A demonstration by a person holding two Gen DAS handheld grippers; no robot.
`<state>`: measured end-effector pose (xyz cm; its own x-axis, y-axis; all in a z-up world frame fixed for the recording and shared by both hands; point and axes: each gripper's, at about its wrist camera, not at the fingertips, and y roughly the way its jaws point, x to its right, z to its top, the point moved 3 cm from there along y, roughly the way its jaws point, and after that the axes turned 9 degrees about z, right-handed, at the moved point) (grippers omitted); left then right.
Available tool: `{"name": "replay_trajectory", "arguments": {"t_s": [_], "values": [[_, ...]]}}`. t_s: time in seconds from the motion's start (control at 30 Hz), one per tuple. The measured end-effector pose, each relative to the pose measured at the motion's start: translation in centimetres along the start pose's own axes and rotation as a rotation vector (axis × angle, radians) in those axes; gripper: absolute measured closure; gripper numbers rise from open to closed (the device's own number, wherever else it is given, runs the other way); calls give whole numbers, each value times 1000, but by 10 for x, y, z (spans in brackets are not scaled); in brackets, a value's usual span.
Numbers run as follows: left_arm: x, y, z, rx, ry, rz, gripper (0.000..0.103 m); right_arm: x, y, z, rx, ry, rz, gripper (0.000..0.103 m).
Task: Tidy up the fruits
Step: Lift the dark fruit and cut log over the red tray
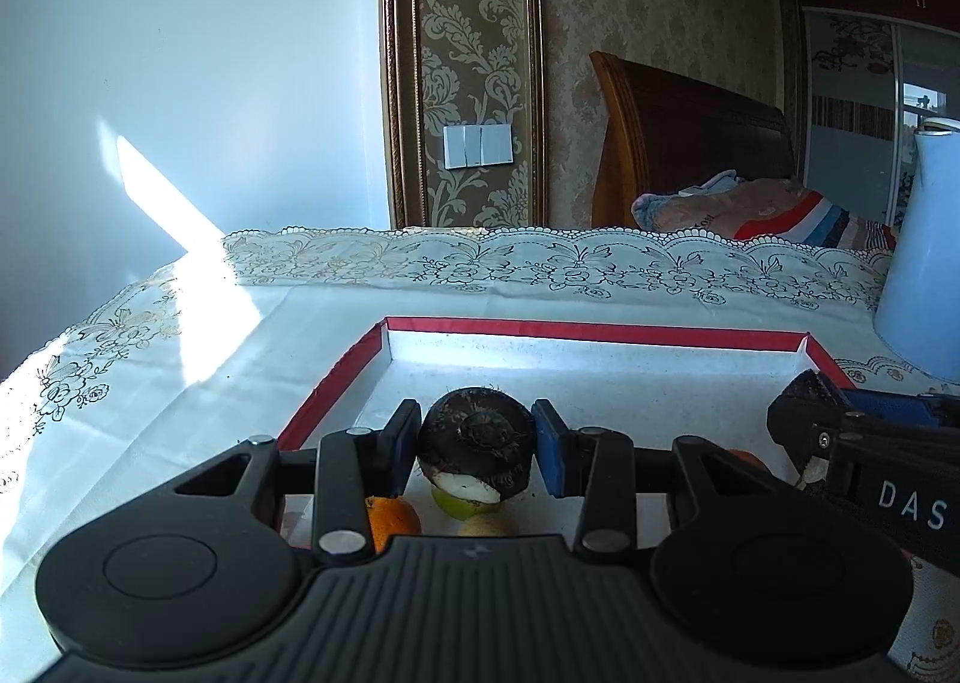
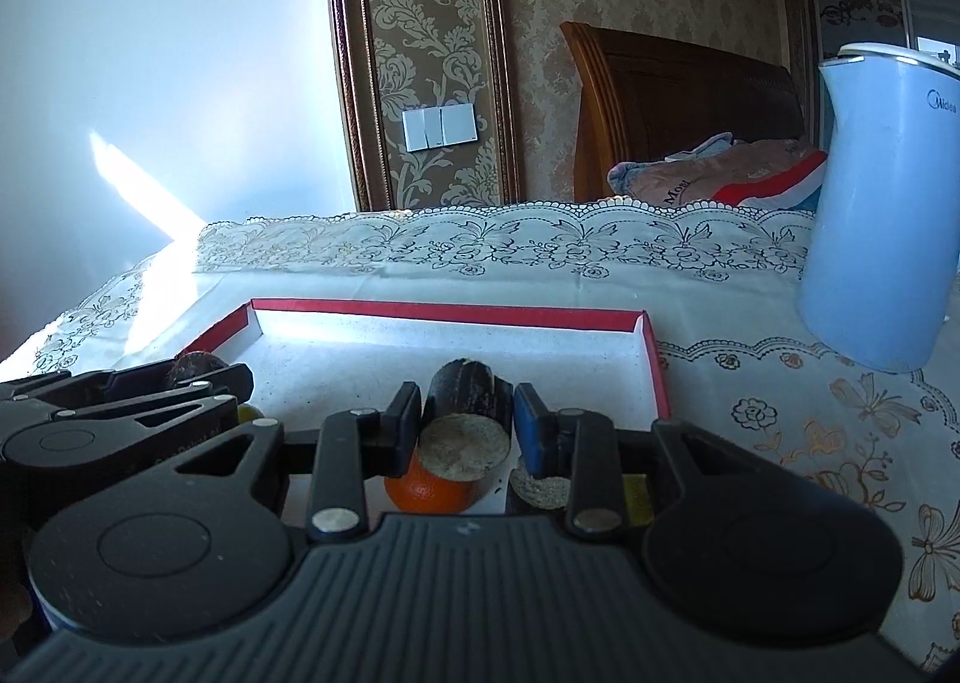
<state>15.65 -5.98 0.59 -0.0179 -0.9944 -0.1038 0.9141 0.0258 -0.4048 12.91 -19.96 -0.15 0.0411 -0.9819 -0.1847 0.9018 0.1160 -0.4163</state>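
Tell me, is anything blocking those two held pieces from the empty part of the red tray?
Nothing visible does. The water chestnut in the left gripper and the sugarcane piece in the right gripper hang above the red-rimmed tray, bare ahead of both.

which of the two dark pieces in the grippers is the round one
The water chestnut in the left gripper: round and bulb-shaped. The right gripper holds a cylindrical sugarcane segment with a flat cut end.

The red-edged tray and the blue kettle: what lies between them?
In the right wrist view, only bare embroidered tablecloth lies between the tray and the kettle.
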Motion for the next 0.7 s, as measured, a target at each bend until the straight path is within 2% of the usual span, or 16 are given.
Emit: {"name": "replay_trajectory", "arguments": {"t_s": [0.7], "values": [[7, 9, -5, -36, 32, 4, 64, 0, 11, -6, -7, -18, -16, 72]]}}
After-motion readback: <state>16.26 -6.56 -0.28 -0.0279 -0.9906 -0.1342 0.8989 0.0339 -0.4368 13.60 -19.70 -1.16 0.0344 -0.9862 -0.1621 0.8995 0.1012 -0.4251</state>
